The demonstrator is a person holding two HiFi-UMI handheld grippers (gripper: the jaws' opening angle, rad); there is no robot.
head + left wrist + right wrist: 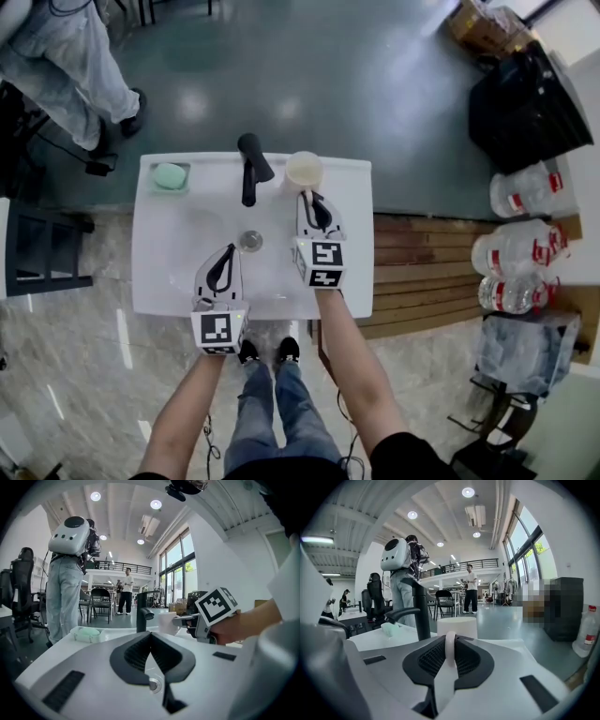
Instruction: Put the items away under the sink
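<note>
A white mug [304, 171] stands on the back right rim of the white sink [352, 272], beside the black faucet [251, 164]. My right gripper [307, 199] is shut on the mug's handle [450, 651], which shows as a white loop pinched between the black pads; the mug body [457, 626] rises just beyond. My left gripper [228, 251] hangs over the basin near the drain [250, 241], its jaws shut tip to tip [150, 637] with nothing between them. A green soap [170, 176] lies in a dish at the back left corner.
A person [66, 66] stands beyond the sink at the upper left, and a black chair [37, 253] stands to the left. To the right are wooden boards [427, 277], several large water bottles [525, 253] and a black box [525, 103].
</note>
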